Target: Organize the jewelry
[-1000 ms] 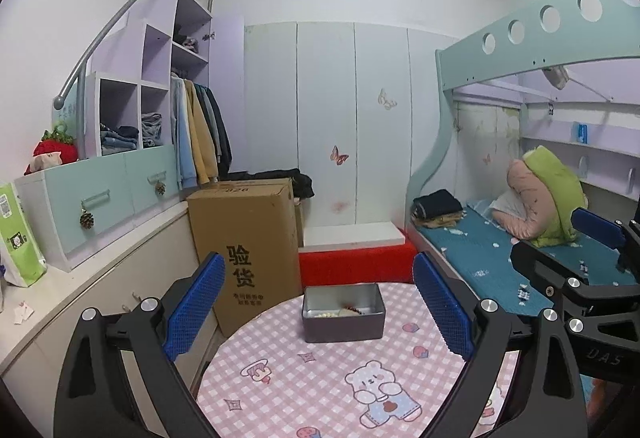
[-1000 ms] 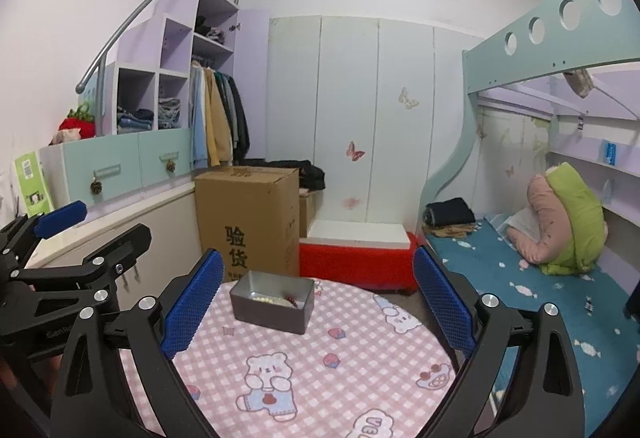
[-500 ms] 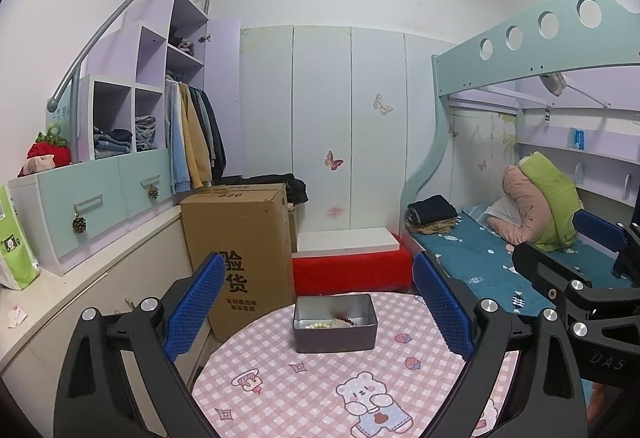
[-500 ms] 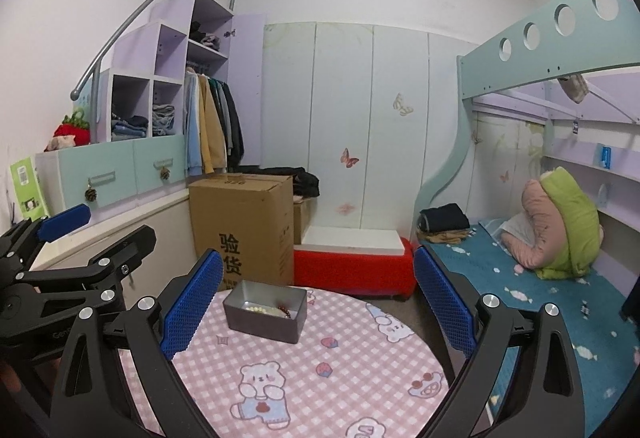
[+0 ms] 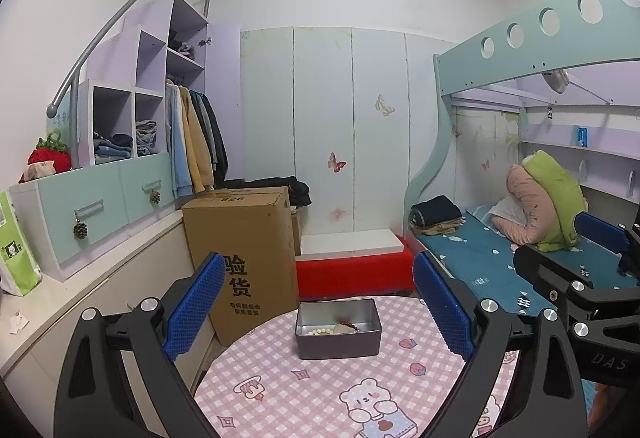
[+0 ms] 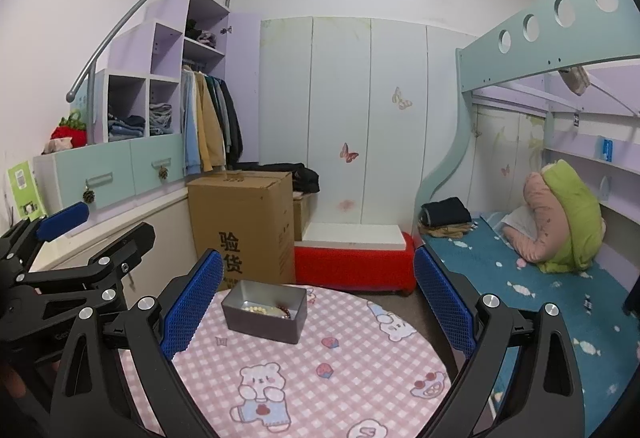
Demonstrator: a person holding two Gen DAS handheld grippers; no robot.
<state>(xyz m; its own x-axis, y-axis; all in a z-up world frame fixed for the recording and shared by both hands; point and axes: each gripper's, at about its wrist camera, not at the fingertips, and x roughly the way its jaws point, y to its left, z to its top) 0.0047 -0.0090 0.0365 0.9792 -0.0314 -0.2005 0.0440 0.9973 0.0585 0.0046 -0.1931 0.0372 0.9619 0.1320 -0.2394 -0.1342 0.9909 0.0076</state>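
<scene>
Left gripper (image 5: 319, 305) and right gripper (image 6: 318, 305): blue-padded jaws spread wide, empty, held above round table with pink checked bear-print cloth (image 5: 320, 390). Grey rectangular metal tin (image 5: 338, 328) at far edge of table, uncovered, containing pale bead strand (image 5: 320, 331) and dark red bead strand (image 6: 285, 311). Path to tin unobstructed. Beyond table: tall brown cardboard carton (image 5: 244, 258) printed "验货", "826" on top flap; red bench with white top (image 5: 354, 266); pale wardrobe doors with butterfly stickers (image 5: 336, 126); bunk bed with teal sheet (image 5: 480, 262) at right.
</scene>
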